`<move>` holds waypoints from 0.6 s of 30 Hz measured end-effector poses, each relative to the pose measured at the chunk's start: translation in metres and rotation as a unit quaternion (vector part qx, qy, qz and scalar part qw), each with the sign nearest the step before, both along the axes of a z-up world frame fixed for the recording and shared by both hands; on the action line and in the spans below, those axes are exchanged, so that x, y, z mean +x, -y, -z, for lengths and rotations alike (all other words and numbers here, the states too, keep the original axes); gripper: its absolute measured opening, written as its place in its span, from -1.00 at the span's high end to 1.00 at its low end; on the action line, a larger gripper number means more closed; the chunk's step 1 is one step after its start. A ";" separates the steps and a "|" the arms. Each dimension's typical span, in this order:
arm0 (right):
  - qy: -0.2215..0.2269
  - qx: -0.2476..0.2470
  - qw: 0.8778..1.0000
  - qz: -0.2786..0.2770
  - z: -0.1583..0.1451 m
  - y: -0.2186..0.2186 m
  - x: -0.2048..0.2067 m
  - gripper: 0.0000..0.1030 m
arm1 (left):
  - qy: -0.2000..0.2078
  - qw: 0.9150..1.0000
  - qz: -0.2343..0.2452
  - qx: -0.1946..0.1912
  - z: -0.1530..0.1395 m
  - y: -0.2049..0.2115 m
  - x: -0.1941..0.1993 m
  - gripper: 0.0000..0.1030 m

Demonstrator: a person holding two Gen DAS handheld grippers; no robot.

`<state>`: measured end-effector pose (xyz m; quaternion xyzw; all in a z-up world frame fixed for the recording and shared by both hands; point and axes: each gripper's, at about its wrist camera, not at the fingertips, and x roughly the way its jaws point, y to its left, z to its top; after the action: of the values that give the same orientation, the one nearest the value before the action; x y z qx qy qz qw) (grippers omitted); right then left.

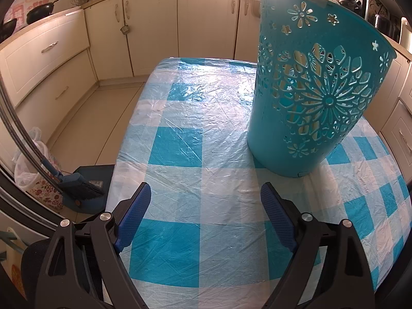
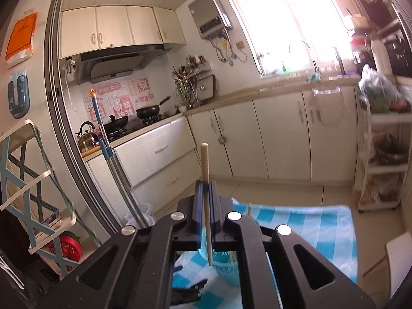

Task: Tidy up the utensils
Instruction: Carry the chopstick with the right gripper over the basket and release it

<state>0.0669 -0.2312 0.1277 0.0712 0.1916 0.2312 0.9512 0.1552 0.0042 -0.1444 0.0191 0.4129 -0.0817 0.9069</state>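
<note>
Above the checked desk [image 1: 195, 154], the right tool [image 2: 205, 188] pinches a chopstick [image 2: 205, 164] upright; the left tool [image 1: 206, 206] hovers open and empty near the basket [image 1: 316, 97]. Judged step: carrying. Next, the chopstick must be tipped into the basket's mouth.

Two black grippers with blue fingers

The left gripper [image 1: 205, 200] has two thick black arms that look like frames with long holes cut in them. Round silver screws shine on top of the arms. Its fingers [image 1: 135, 213] are flat blue pads with tiny bumps all over, set in black holders. The right gripper [image 2: 205, 184] is built the same way, with black arms, long cut-out holes and four round silver screws. Its blue fingers [image 2: 197, 200] are thin and straight.
</note>
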 end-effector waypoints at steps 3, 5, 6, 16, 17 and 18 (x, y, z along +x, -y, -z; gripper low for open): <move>-0.002 -0.029 1.000 0.002 0.006 -0.017 0.023 0.89 | -0.001 1.000 -0.001 -0.004 0.002 0.000 -0.001 -0.62; -0.019 -0.047 0.999 0.005 0.021 -0.024 0.039 0.89 | -0.002 1.000 -0.002 -0.007 0.003 -0.001 -0.001 -0.62; -0.035 -0.055 0.998 0.006 0.034 -0.028 0.050 0.89 | -0.003 1.000 -0.002 -0.008 0.003 -0.002 -0.001 -0.62; -0.185 -0.100 0.977 0.031 0.152 -0.042 0.116 0.89 | -0.002 1.000 0.001 -0.003 0.002 0.001 -0.001 -0.72; -0.192 -0.099 0.976 0.039 0.156 -0.041 0.117 0.89 | -0.003 1.000 0.003 -0.003 0.001 0.001 -0.001 -0.73; -0.199 -0.091 0.975 0.046 0.158 -0.040 0.116 0.86 | -0.004 1.000 0.001 -0.003 0.000 0.001 -0.001 -0.74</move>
<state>0.1829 -0.1917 -0.0305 0.0377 0.3941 0.1495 0.9061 0.1540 0.0036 -0.1449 0.0162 0.4165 -0.0845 0.9051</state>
